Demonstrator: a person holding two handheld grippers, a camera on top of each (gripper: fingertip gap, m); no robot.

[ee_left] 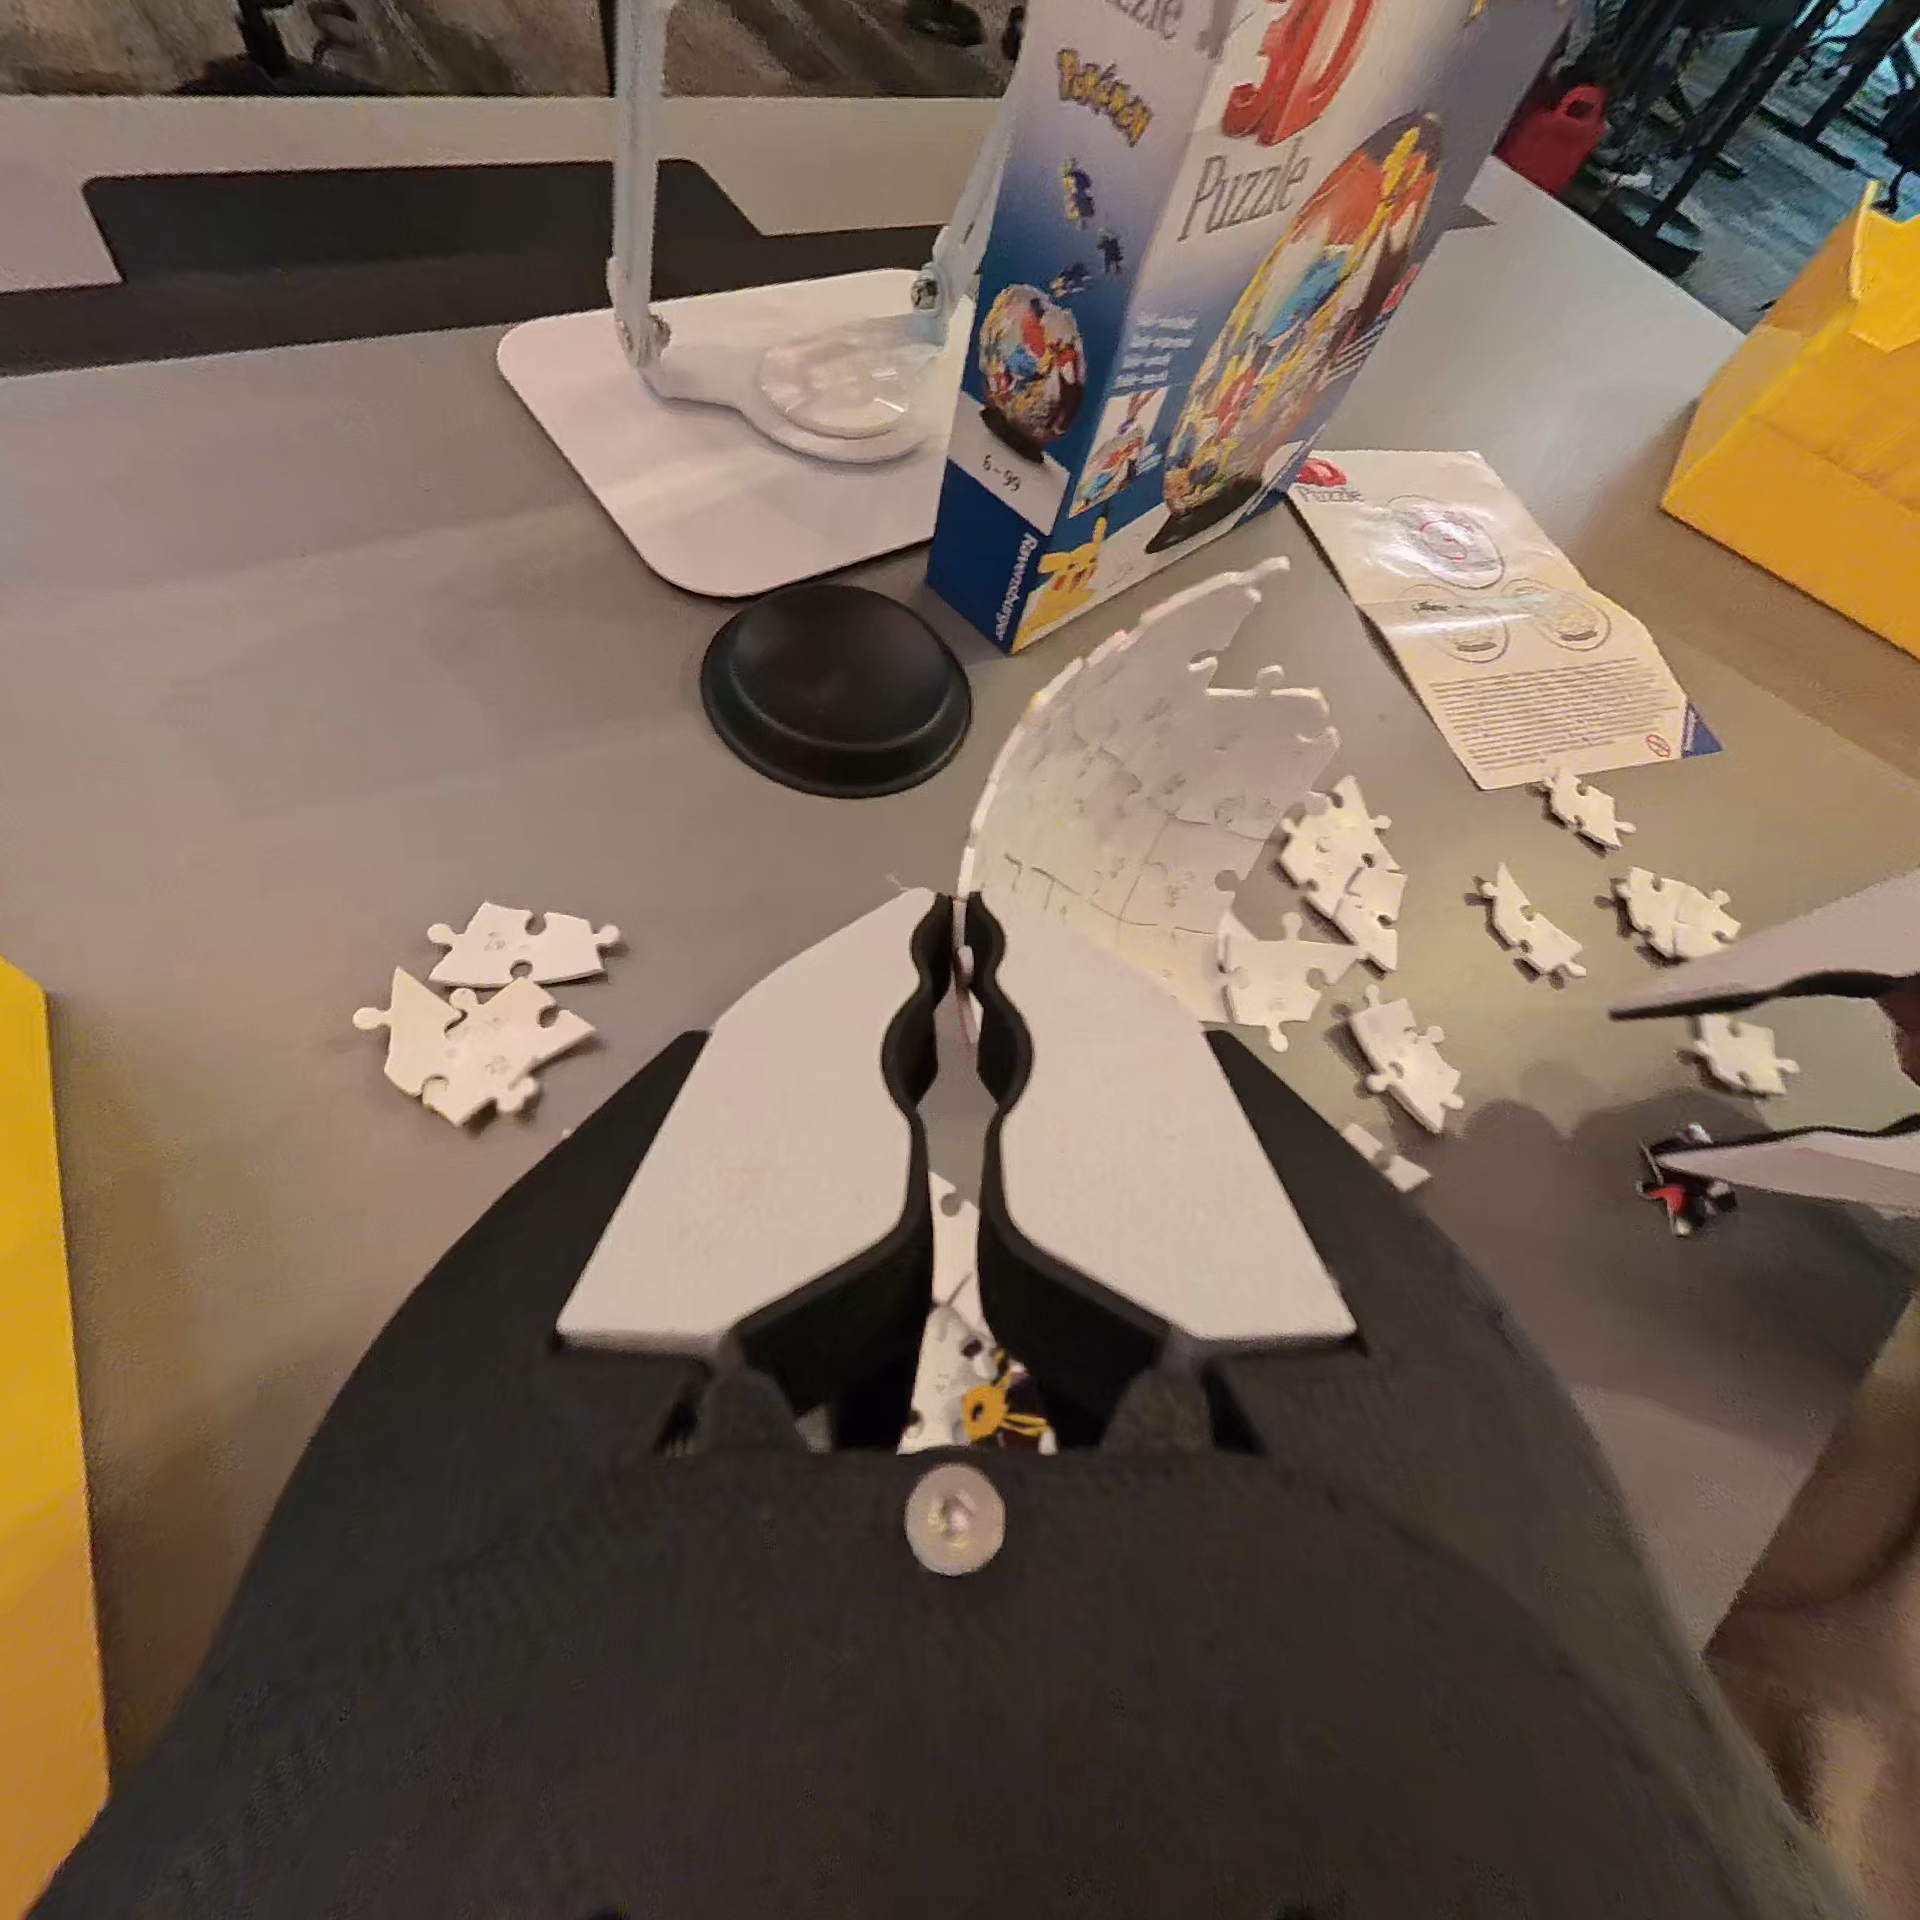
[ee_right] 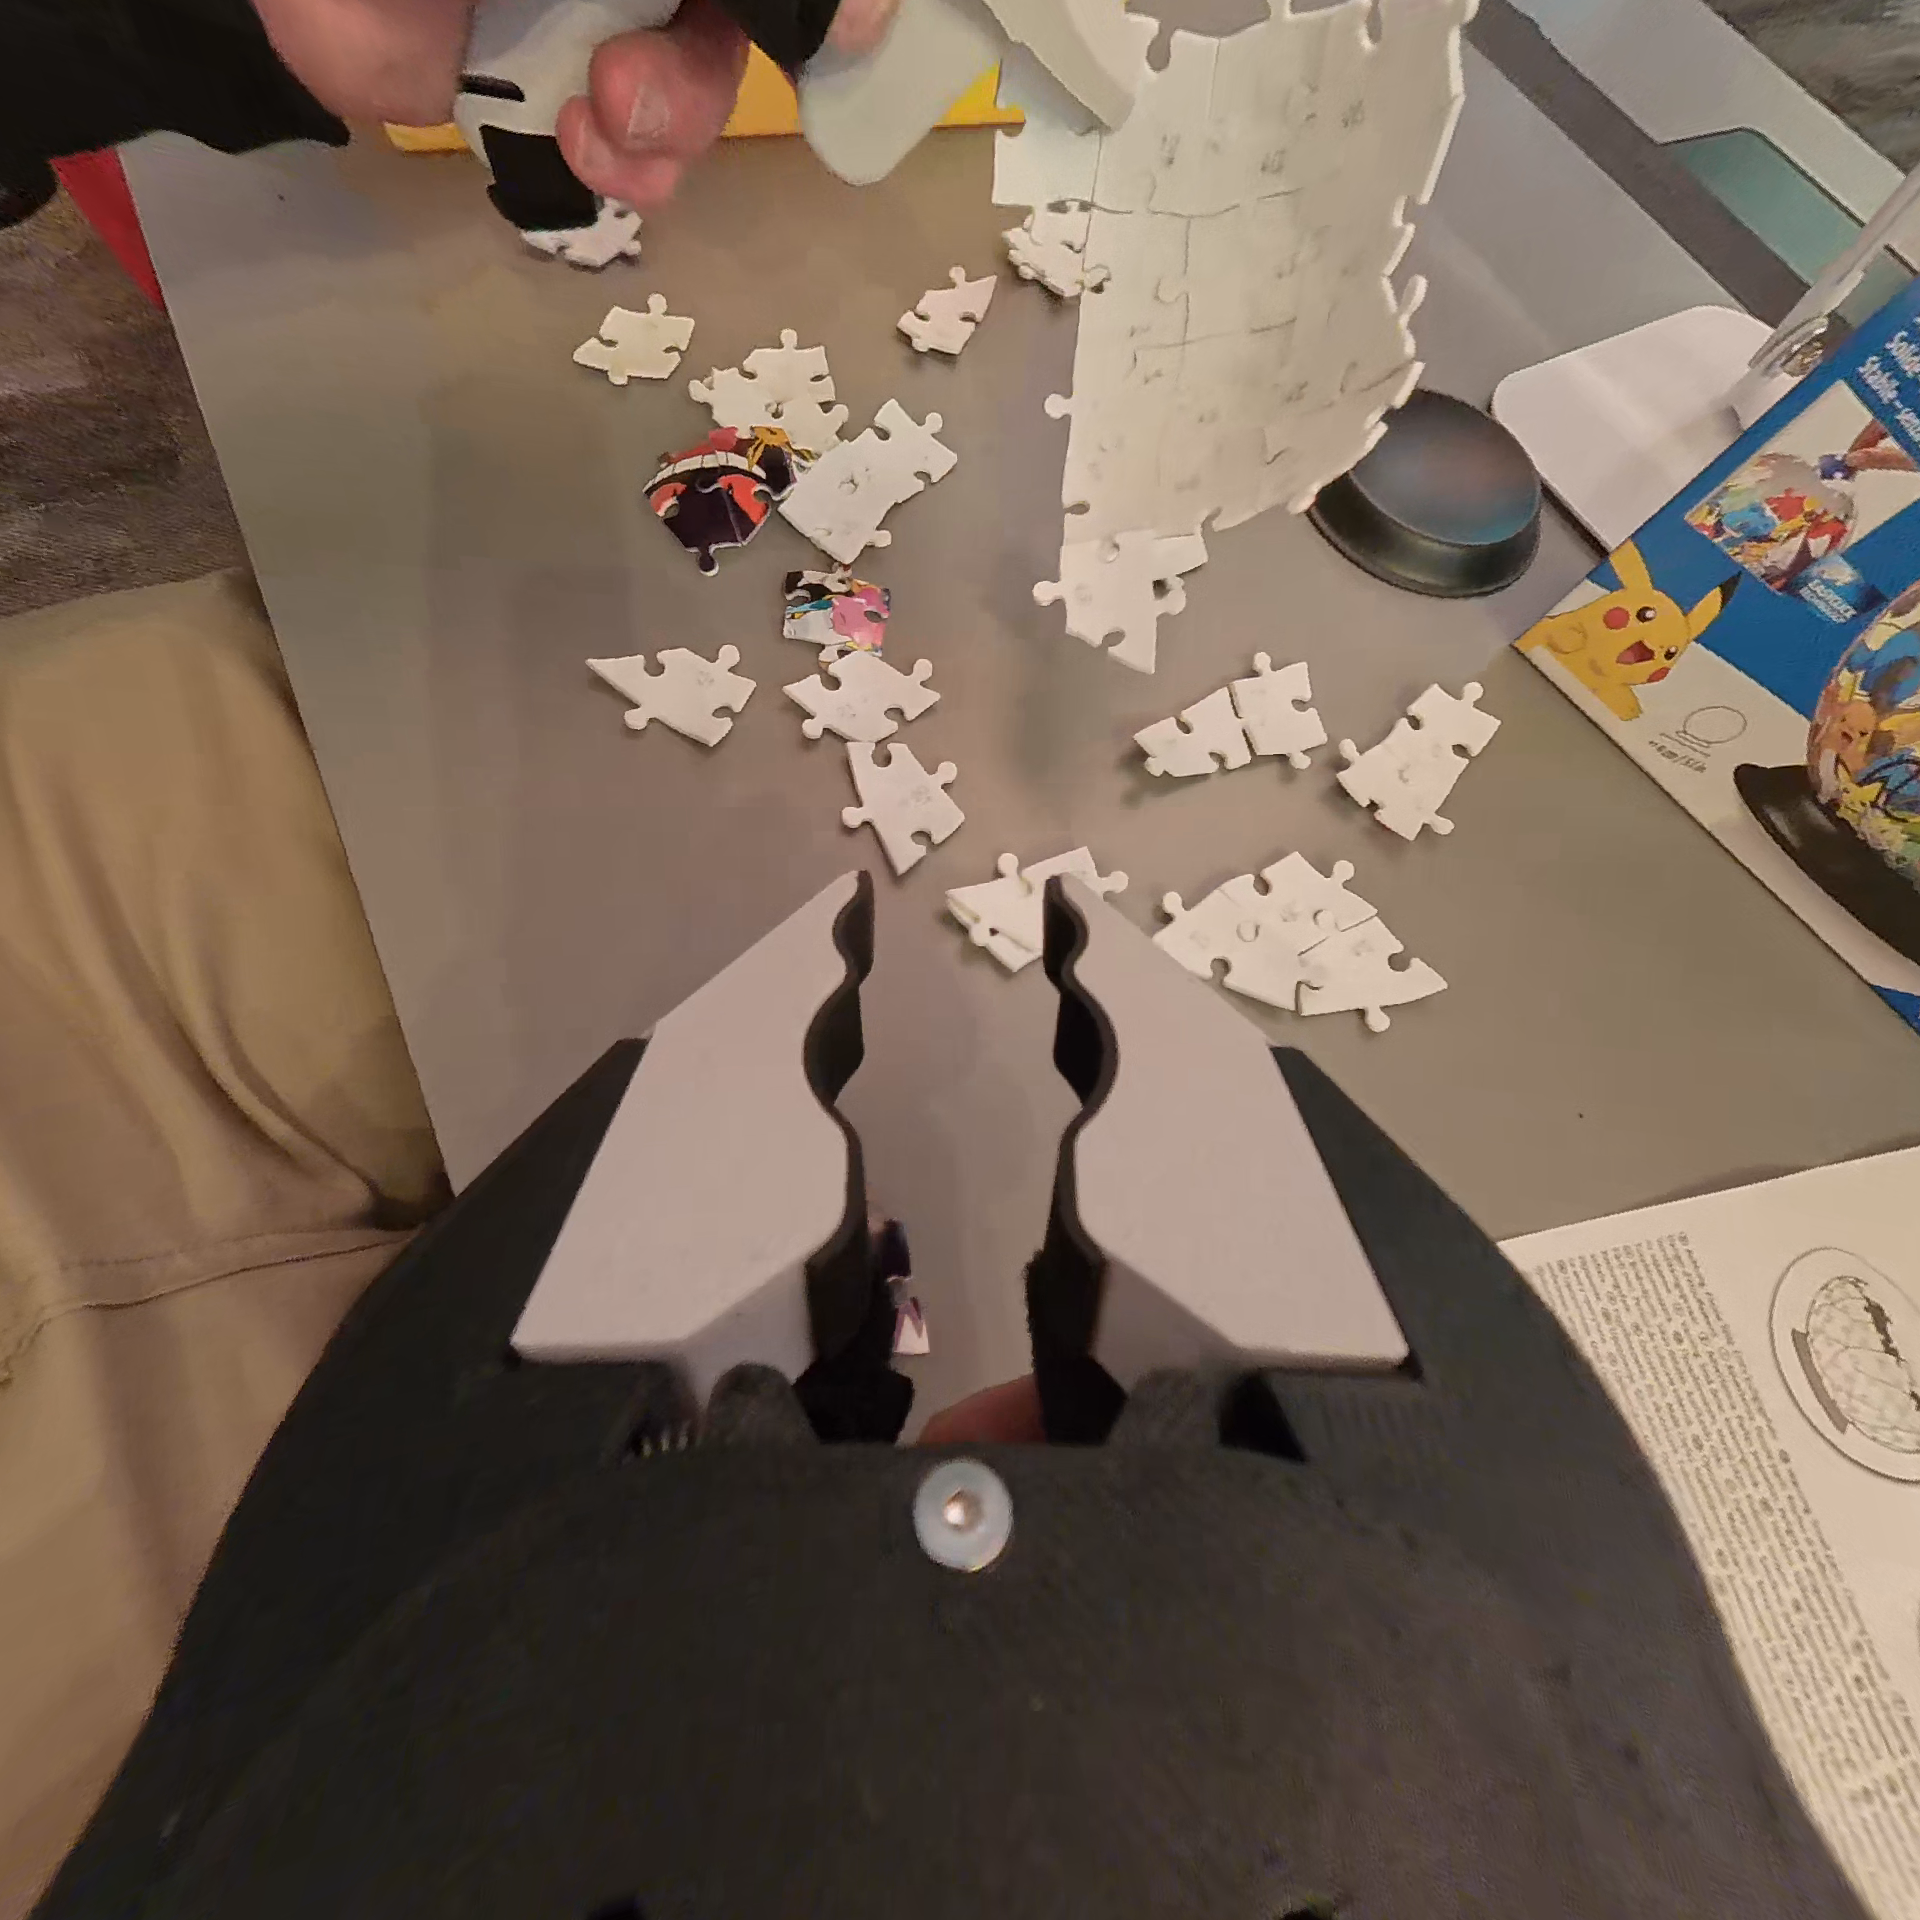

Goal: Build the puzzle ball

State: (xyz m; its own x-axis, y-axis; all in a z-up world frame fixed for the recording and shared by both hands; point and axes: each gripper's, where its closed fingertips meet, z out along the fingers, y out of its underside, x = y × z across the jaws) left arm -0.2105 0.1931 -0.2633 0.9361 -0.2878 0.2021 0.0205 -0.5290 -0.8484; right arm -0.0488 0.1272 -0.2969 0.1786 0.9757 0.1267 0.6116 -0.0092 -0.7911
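Note:
The partly built puzzle ball is a curved white shell (ee_left: 1143, 800) seen from its inner side. My left gripper (ee_left: 961, 920) is shut on the shell's near edge and holds it. Coloured print shows through the gap low between its fingers. In the right wrist view the shell (ee_right: 1247, 312) hangs above the table at the top. My right gripper (ee_right: 958, 899) is open over the grey table, just short of loose white pieces (ee_right: 1003, 914). A small coloured piece (ee_right: 899, 1288) shows low by its left finger; I cannot tell if they touch. It also shows in the left wrist view (ee_left: 1777, 1070).
Loose pieces lie scattered (ee_right: 873, 696) (ee_left: 488, 997), a few colour side up (ee_right: 717, 499). A black round stand (ee_left: 836, 691), the puzzle box (ee_left: 1195, 312), a white lamp base (ee_left: 727, 447), a leaflet (ee_left: 1507, 613) and yellow bins (ee_left: 1818, 436) surround them. A hand (ee_right: 623, 114) shows at top. The right tips stand about 9 cm off the small coloured piece (ee_right: 899, 1288). It is also in sight in the left wrist view (ee_left: 1686, 1141).

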